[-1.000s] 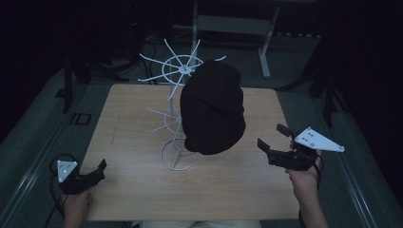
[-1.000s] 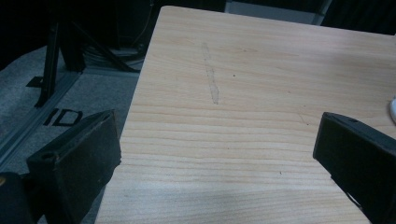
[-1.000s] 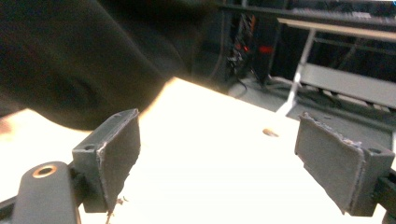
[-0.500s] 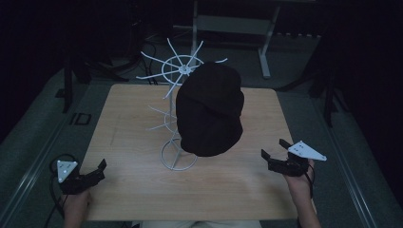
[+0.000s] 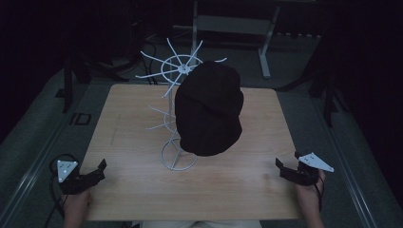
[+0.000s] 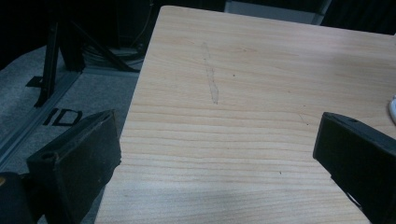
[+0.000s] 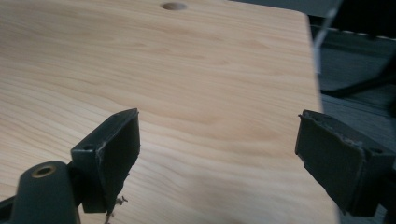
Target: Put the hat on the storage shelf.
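Both grippers — left gripper (image 5: 101, 167), right gripper (image 5: 286, 164) — fingers spread wide, empty.

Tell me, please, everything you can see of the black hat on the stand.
The black hat looks like soft, dark knitted fabric, rounded and slouchy, without visible markings. It hangs on the white wire stand, draped from the upper spokes down toward the ring base, covering the stand's right side. It hangs above the wooden table. Neither gripper touches it.

Left gripper (image 5: 97, 170) and right gripper (image 5: 284, 167) low, well apart (fingers spread wide, nothing held)
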{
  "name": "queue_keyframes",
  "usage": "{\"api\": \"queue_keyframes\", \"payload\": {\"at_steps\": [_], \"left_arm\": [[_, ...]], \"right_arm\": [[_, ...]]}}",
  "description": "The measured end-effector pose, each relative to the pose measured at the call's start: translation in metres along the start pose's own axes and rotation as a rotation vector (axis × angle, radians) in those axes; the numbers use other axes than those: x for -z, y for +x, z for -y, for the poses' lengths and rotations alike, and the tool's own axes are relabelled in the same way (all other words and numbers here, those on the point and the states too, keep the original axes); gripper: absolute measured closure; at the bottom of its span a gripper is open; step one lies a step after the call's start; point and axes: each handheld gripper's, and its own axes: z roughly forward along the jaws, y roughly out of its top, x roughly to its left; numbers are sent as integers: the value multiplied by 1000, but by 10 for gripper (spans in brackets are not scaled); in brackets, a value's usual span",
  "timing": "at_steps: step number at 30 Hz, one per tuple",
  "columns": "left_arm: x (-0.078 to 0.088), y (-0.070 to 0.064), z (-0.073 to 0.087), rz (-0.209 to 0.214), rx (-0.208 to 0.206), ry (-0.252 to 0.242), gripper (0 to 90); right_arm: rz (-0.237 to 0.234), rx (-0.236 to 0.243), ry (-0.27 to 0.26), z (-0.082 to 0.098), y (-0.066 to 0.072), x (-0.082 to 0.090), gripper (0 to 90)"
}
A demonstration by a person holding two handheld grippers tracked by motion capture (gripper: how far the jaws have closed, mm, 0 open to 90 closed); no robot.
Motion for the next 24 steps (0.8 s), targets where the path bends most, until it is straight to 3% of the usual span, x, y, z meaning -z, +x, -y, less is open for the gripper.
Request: {"api": "queue_keyframes", "payload": {"at_steps": [2, 8, 12, 15, 24], "left_arm": [[0, 0, 0, 0, 0, -1, 15], [0, 0, 0, -1, 1, 1, 14], [0, 0, 0, -1, 1, 0, 14], [0, 0, 0, 0, 4, 0, 15], [0, 1, 0, 1, 7, 0, 14]], "right_arm": [[10, -5, 0, 3, -2, 1, 138], [84, -98, 42, 17, -15, 8, 138], [174, -95, 31, 19, -17, 10, 140], [214, -99, 30, 20, -18, 10, 140], [264, -105, 20, 20, -20, 10, 146]]}}
